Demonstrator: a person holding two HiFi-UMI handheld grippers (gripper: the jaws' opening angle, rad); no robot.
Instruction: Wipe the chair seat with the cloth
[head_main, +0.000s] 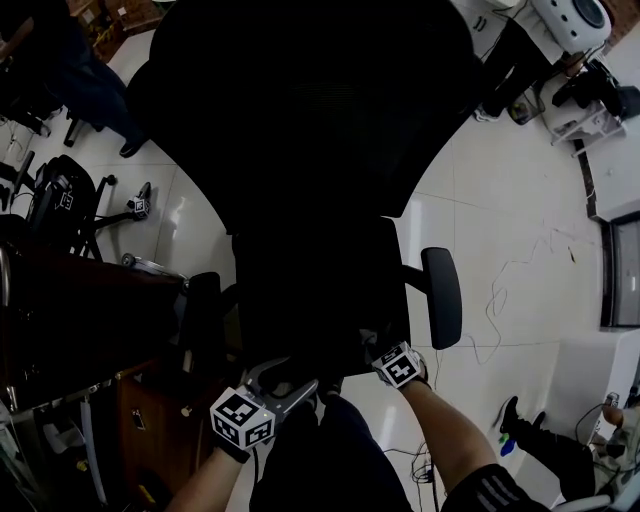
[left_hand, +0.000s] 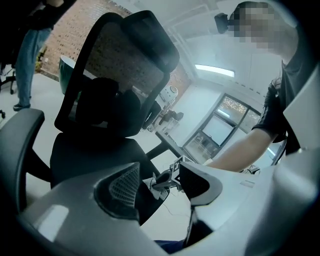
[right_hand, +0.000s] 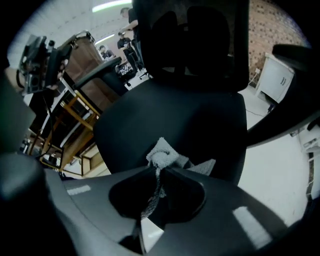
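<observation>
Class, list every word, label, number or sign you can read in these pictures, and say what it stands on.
None can be read.
The left gripper and right gripper bear only black-and-white square marker patterns, no letters or digits.

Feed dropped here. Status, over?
Left gripper open, empty. Right gripper shut on cloth, at front edge of chair seat. Nothing seen blocking.

White tiled floor (head_main: 500, 200), dark wooden desk (head_main: 85, 310), brick wall (right_hand: 285, 25), ceiling strip light (left_hand: 215, 70).
</observation>
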